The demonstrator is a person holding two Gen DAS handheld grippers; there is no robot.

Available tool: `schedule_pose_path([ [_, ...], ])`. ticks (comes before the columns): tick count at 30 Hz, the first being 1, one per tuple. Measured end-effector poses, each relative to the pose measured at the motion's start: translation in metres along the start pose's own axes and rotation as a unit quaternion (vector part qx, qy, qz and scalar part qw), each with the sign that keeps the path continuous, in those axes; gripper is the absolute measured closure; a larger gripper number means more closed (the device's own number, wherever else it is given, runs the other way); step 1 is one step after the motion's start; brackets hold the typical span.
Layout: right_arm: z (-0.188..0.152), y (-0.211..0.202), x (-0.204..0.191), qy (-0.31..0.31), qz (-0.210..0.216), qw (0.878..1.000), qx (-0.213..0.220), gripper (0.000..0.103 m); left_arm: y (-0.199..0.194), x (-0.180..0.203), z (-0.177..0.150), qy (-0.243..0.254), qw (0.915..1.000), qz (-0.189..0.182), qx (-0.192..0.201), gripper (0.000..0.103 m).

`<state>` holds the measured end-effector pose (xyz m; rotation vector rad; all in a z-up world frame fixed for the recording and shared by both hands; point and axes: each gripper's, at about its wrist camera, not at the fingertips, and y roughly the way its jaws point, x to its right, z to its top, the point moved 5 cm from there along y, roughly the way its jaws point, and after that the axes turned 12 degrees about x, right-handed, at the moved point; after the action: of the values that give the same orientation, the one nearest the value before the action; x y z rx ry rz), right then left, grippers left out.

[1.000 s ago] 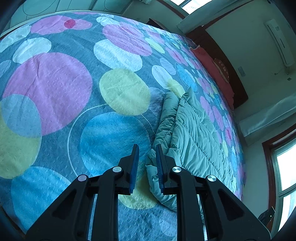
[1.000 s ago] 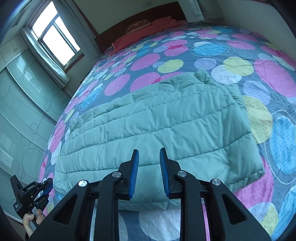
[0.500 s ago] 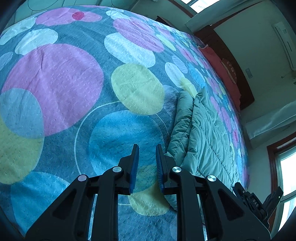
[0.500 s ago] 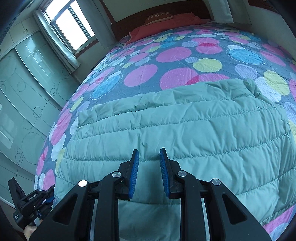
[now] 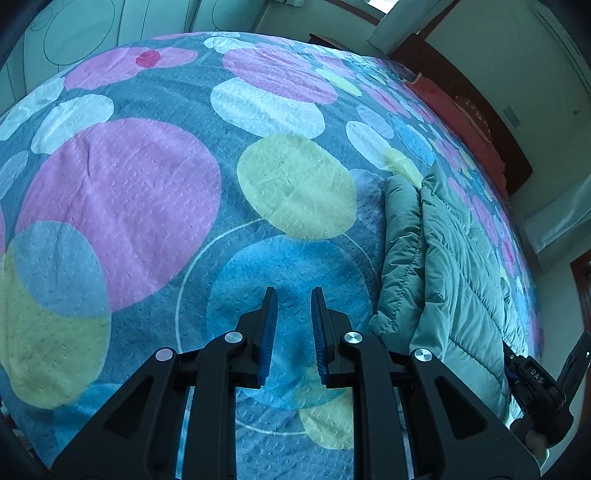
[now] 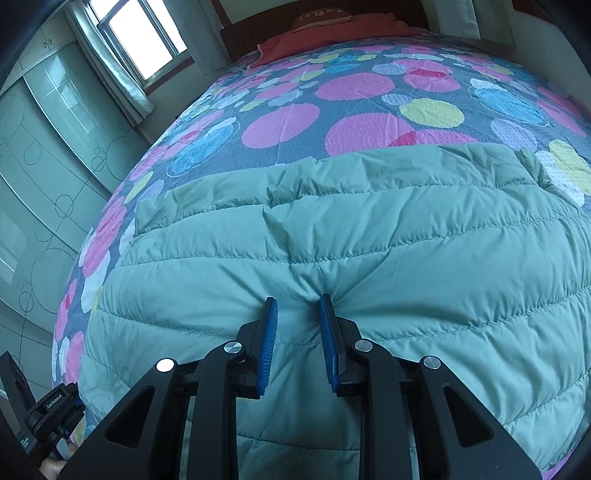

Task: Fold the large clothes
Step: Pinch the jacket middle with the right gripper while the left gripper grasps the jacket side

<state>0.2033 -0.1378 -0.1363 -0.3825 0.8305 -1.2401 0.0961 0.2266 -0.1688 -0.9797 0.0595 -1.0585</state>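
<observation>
A green quilted puffer garment [image 6: 369,258] lies folded flat on the bed. In the left wrist view it [image 5: 443,266] lies to the right, its rolled edge facing me. My right gripper [image 6: 295,306] is open, its fingertips pressing into the garment's near part, with fabric puckered between the jaws. My left gripper [image 5: 293,299] is open and empty over the bedspread, left of the garment's near corner. The right gripper's body [image 5: 539,387] shows at the lower right of the left wrist view; the left gripper's body [image 6: 48,410] shows at the lower left of the right wrist view.
A bedspread with large coloured circles [image 5: 147,192] covers the wide bed. Red pillows [image 6: 332,33] lie at the dark wooden headboard. A glass-front wardrobe [image 6: 44,155] stands beside the bed, next to a window [image 6: 144,33].
My left gripper has drifted left, away from the garment's corner, over bare bedspread. My right gripper has moved forward and down onto the garment, now touching the fabric.
</observation>
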Motion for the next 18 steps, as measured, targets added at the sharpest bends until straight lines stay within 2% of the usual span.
schedule_pose_path([
  [7,-0.009,0.01,0.003,-0.011,-0.005,1.0,-0.008,0.079,-0.003,0.019,0.006,0.08,0.9965,0.014,0.017,0.071],
  [15,-0.012,0.01,0.002,-0.018,-0.007,1.0,0.002,0.079,-0.011,0.038,0.017,0.169,0.9847,0.017,0.038,0.051],
  [18,-0.013,0.01,0.0,-0.026,-0.01,1.0,0.01,0.079,-0.013,0.046,0.019,0.2,0.9784,0.021,0.046,0.049],
])
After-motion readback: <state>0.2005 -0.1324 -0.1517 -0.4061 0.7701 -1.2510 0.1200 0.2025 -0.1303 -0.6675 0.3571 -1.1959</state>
